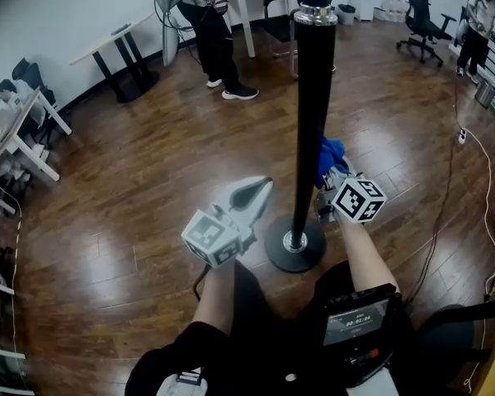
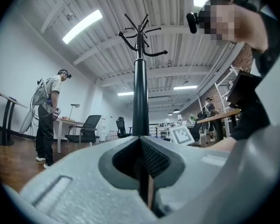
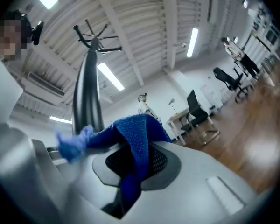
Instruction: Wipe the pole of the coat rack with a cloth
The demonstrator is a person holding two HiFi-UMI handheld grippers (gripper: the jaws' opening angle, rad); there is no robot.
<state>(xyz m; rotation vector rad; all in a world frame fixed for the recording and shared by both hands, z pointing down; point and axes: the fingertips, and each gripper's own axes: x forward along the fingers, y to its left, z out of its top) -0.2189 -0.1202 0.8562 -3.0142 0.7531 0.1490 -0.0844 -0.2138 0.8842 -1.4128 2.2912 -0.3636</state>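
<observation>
Low on the coat rack's black pole [image 1: 310, 114], just to its right, the right gripper [image 1: 332, 180] clamps a blue cloth [image 1: 331, 152]. The bunched end sits at the pole's surface, though true contact cannot be told. Left of the pole, near its round base [image 1: 295, 250], the left gripper [image 1: 260, 191] hangs clear, jaws pinched together on nothing. Wiping appears under way on the lower pole. Next, the cloth likely needs pressing firmly and sliding along the pole.
</observation>
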